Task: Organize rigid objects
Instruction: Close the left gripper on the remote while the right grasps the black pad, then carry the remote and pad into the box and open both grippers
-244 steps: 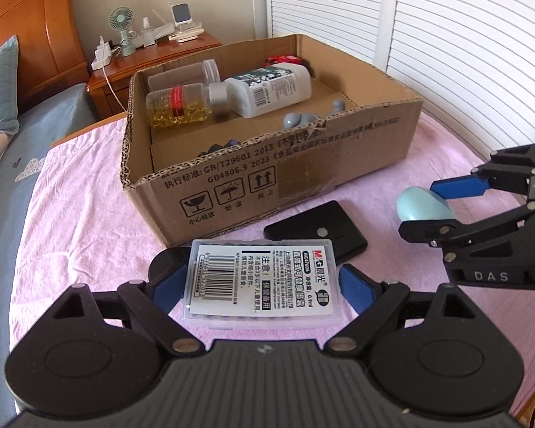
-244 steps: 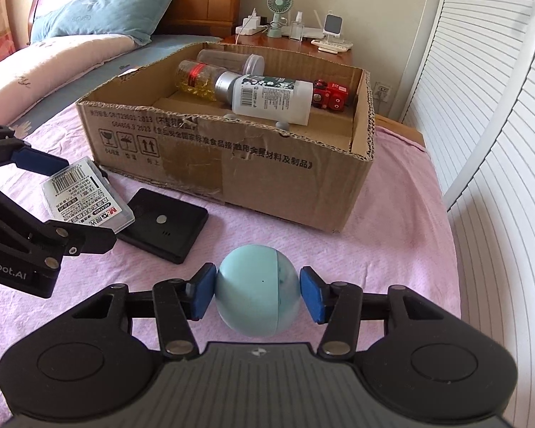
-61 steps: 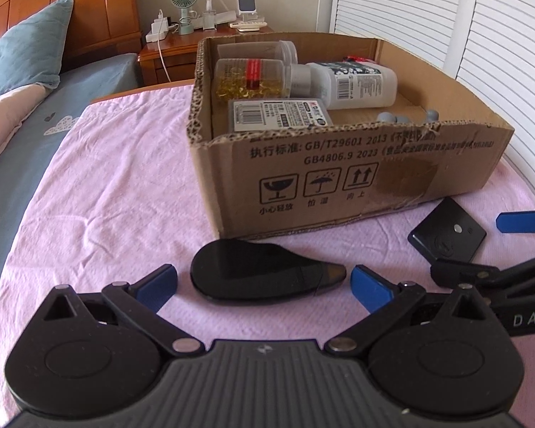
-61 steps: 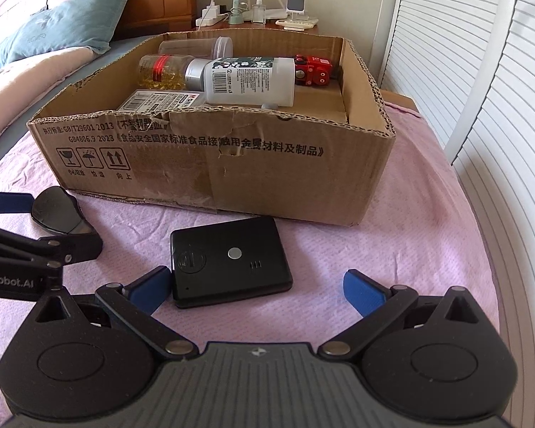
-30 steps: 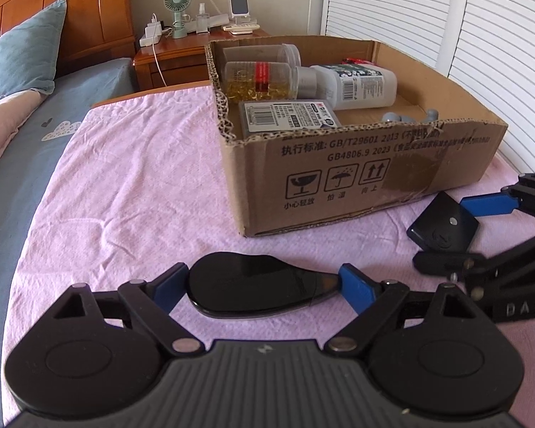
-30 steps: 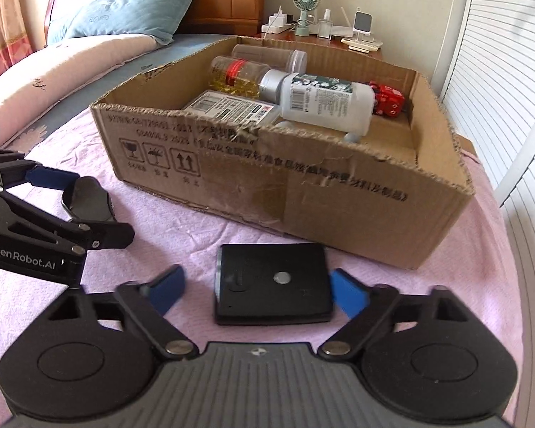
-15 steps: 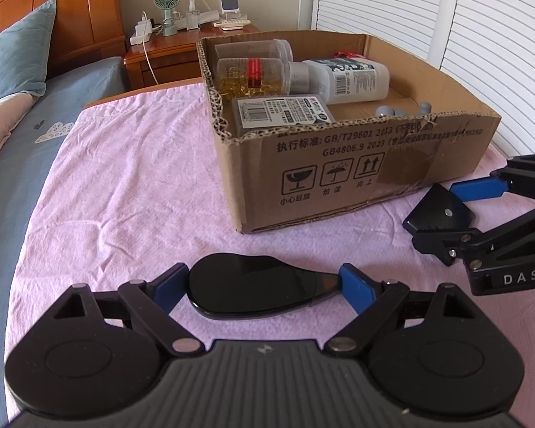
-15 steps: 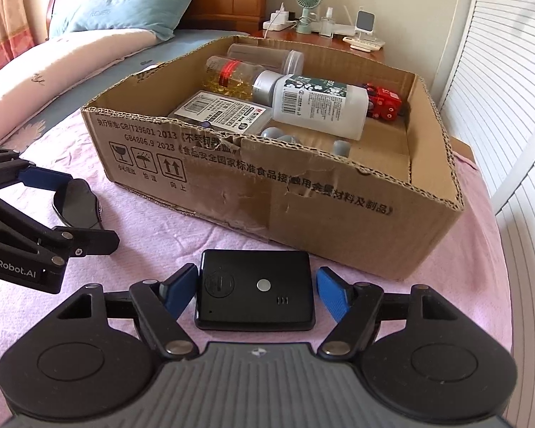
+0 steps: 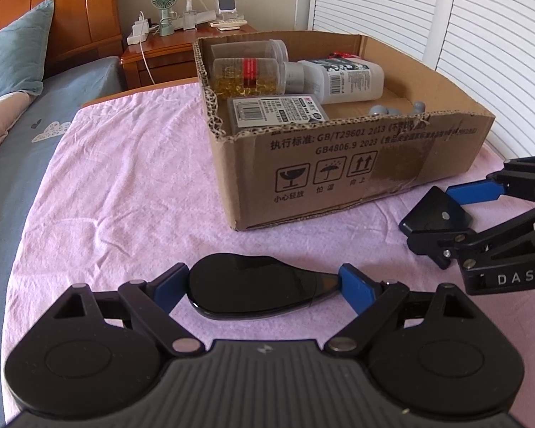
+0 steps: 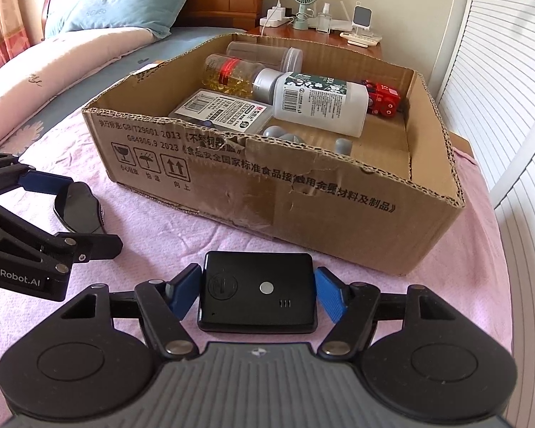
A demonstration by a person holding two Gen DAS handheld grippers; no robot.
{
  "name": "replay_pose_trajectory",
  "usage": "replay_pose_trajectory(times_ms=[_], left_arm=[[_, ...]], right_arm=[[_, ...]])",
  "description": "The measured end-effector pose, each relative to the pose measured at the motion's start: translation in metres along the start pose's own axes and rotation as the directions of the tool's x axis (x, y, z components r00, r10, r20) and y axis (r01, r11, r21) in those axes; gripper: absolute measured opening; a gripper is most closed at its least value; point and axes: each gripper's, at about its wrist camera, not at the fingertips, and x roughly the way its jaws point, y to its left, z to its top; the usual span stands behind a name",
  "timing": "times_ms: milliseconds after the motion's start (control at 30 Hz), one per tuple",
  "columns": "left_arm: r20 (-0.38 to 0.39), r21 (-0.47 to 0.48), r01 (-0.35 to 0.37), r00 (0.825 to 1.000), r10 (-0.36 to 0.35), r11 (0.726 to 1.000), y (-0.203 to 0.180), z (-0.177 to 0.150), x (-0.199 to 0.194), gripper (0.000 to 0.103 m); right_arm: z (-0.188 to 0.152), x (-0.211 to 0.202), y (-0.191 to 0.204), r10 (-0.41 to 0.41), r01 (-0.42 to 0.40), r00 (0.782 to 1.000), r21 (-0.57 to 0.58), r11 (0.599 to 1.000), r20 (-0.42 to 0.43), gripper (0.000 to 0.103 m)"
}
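A green desk fan [image 10: 305, 1] stands on the wooden nightstand [image 9: 160, 50] (beside the headboard), near a blue pillow [image 10: 125, 3].

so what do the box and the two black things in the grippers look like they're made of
Box: corrugated cardboard, matte brown; fluting shows along its torn rim.
Oval black piece: probably glossy plastic, perhaps glass; it mirrors the light.
Square black device: seemingly matte hard plastic, dull sheen, with a small silver, metal-looking dot.

Glossy black case [image 9: 256, 290]; corrugated cardboard box [image 9: 339, 174]; pink cloth [image 9: 125, 185].
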Motion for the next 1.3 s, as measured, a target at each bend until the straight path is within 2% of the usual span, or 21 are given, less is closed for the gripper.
replay_pose_trajectory(times_ms=[233,500,700,900,1033,1300], left_arm=[[-0.040,0.022,0.053,0.998,-0.052,0.998,-0.002,0.003,-0.007,0.089],[-0.059,0.077,0.078,0.996,-0.073,0.994,-0.008,0.004,-0.026,0.089],[-0.043,0.100,0.091,0.995,-0.087,0.991,-0.009,0.010,-0.044,0.089],[-0.016,0.123,0.091,0.996,-0.089,0.988,-0.010,0.016,-0.061,0.089],[-0.001,0.132,0.085,0.996,-0.086,0.988,-0.010,0.020,-0.067,0.089],[0.013,0.137,0.067,0.998,-0.069,0.988,-0.006,0.023,-0.073,0.089]], right_arm=[[-0.003,-0.012,0.000,0.005,-0.005,1.000,0.003,1.000,-0.003,0.074],[-0.002,-0.037,0.000,-0.004,0.004,1.000,-0.012,1.000,0.019,0.074],[0.004,-0.070,-0.007,0.013,-0.013,0.997,-0.007,1.000,0.078,0.074],[0.029,-0.098,-0.027,0.011,-0.015,0.986,0.020,1.000,0.167,0.074],[0.053,-0.090,-0.044,-0.019,0.010,0.983,0.048,0.999,0.182,0.074],[0.094,-0.036,-0.066,-0.017,0.006,0.995,0.107,0.994,0.102,0.073]])
